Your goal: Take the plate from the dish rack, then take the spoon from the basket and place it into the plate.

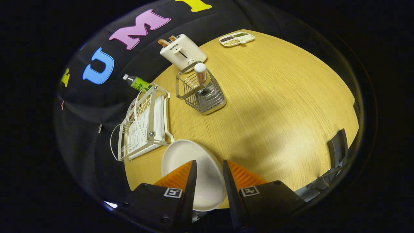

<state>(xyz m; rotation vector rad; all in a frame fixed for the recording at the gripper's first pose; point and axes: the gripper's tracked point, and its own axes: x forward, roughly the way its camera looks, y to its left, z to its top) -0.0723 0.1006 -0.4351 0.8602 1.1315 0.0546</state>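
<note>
I'm looking down over the round wooden table (275,97) with the gripper (208,171) tilted downward above its near edge. The dish rack (144,123) stands ahead to the left, and the plate (194,171) is already out of it, lying between my fingers; whether they press it or merely straddle it, I cannot tell. I judge the plate step nearly finished. Next comes the spoon (200,74), standing upright in the wire basket (200,94) beyond the fingers: let go, rise, reach forward.
</note>
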